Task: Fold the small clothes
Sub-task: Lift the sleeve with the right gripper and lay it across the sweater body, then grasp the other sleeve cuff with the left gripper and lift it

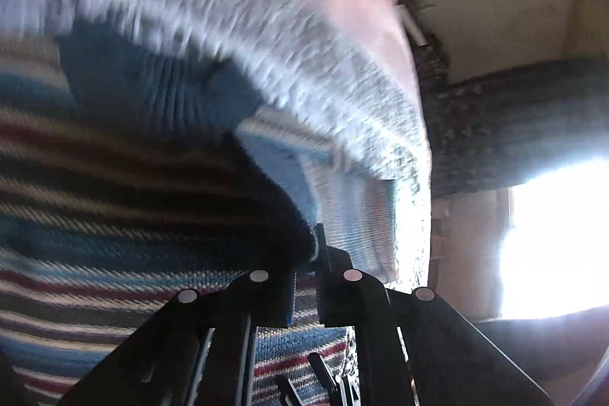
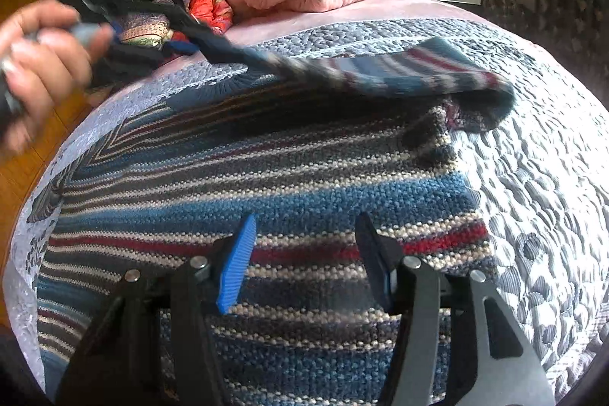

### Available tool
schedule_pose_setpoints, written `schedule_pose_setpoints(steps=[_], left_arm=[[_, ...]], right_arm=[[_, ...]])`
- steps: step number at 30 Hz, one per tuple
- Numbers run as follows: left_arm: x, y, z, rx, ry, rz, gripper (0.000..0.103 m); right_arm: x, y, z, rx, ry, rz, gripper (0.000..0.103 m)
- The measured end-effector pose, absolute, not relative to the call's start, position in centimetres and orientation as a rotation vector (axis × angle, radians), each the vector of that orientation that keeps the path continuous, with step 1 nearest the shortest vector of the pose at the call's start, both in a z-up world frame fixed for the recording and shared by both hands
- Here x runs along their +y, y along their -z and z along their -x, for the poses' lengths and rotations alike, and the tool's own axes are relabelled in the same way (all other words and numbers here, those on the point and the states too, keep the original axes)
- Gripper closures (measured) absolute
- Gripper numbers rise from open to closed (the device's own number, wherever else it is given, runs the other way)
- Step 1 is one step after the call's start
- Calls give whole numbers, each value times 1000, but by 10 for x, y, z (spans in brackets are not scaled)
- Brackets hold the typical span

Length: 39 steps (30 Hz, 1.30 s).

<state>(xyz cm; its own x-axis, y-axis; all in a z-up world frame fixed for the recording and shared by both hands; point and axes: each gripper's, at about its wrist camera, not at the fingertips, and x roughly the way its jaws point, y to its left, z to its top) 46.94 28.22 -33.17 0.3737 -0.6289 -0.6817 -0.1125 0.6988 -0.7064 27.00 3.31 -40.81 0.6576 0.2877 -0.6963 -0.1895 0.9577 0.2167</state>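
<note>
- Lying flat across the quilted bedspread (image 2: 533, 177), the striped sweater (image 2: 266, 196) has one sleeve (image 2: 399, 71) lifted over its body, likely for folding inward.
- Left gripper (image 1: 306, 276) is clenched on that sleeve's cuff.
- Right gripper (image 2: 304, 253) hovers over the sweater's hem, jaws released, holding nothing.

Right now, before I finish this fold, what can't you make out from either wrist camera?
- Left wrist: the sweater is motion-blurred; the left gripper looks shut on it, but the pinched edge is dark.
- Right wrist: the hand and left gripper are smeared by motion.
- Right wrist: the lifted sleeve hides what's beneath.
</note>
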Motion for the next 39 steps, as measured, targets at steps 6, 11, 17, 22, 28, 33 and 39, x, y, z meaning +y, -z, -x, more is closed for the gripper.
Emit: schedule_pose_setpoints(steps=[6,11,17,22,28,33,39], left_arm=[[336,269,-459,1075,391,689,95],[374,250,-448,1054,368,639,95],[413,267,-442,1056,321,598,95],[445,312,-437,1105,252,586,95],[467,381,-429,1238,21,475,84],[462,351,-393,1045,-11,554,66],[452,393,-411,1101,10,648,56]], right_arm=[[37,408,-276,815,-274,-137,49],[34,407,-278,816,-274,-142,49],[34,407,-279,818,-273,-149,49],[34,407,-279,816,-275,-151,49],[35,407,-279,819,-274,-154,49],[35,406,-278,812,-280,-153,49],[35,402,-271,819,-284,-112,49]])
